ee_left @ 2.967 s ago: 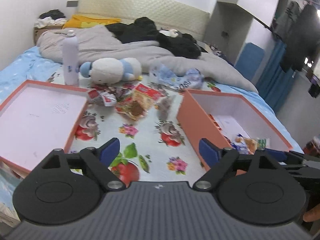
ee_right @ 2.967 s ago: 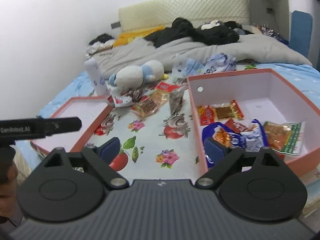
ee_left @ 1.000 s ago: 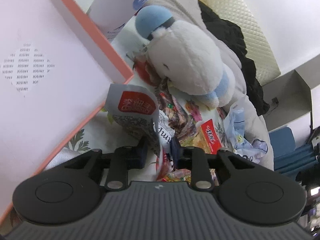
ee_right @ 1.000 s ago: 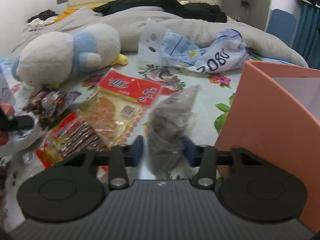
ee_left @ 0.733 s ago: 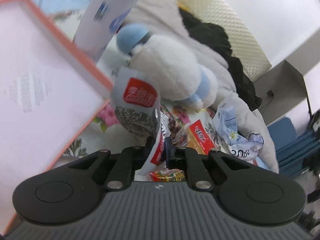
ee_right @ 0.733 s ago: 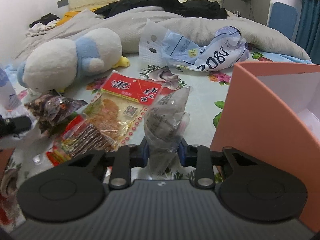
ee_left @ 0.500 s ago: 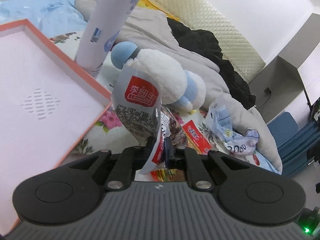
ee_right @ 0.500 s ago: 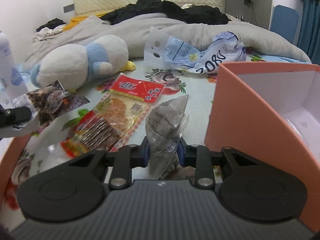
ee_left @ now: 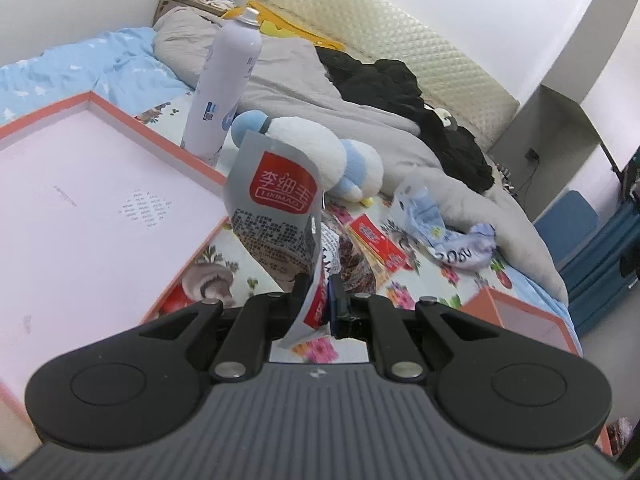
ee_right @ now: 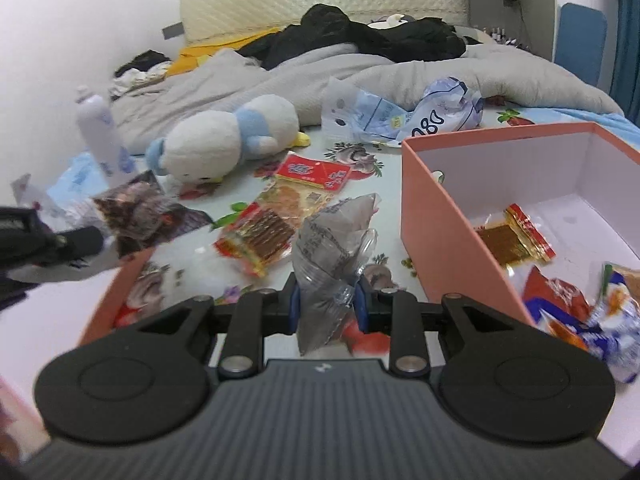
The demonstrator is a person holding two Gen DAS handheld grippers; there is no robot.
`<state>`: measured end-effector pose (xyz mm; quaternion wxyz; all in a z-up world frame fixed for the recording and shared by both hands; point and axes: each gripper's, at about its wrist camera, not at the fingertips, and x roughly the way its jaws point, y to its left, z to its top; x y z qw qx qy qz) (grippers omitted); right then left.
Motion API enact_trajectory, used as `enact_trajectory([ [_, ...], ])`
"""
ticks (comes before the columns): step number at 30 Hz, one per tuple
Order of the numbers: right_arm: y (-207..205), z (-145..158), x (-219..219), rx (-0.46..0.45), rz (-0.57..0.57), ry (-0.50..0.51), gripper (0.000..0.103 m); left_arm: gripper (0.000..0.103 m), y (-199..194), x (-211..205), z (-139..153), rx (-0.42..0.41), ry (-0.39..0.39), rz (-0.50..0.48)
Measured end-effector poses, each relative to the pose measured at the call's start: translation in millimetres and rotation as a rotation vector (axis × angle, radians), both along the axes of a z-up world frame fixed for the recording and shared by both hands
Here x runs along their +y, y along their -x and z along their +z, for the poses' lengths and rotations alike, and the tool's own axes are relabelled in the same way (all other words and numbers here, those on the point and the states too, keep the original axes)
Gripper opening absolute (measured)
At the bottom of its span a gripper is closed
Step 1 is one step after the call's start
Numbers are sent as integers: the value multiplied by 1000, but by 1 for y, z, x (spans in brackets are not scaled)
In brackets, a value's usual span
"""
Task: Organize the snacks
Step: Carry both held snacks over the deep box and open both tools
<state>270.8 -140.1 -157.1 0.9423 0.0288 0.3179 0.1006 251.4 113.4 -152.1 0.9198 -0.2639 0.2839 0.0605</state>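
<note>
Above the bed, each hand-held gripper point(ee_left: 318, 294) point(ee_right: 326, 300) pinches a snack packet point(ee_left: 276, 208) point(ee_right: 328, 248).

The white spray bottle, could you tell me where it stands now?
In the left wrist view, the white spray bottle stands upright behind the pink lid, left of the plush toy.

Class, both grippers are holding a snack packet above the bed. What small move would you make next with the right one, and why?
Probably carry the right gripper sideways to its right, over the wall of the orange box. It is shut on the grey packet, lifted clear of the floral sheet, and that box beside it already holds other snacks, so it looks like the collecting place.
</note>
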Motion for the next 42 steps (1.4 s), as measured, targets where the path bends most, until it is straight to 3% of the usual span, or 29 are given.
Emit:
enact_trajectory([
  [17,97,53,-43,-36,72,-16,29,11,105,-53,34,29,-108,-123],
  [24,128,68,-58,-48,84,-23,29,11,137,-70,51,35,-103,-147],
  [34,163,82,-96,-67,58,-29,29,11,161,-124,79,20,-120,-247],
  [42,169,81,-135,-65,-22,-17,29,11,151,-171,83,2,-115,-349],
])
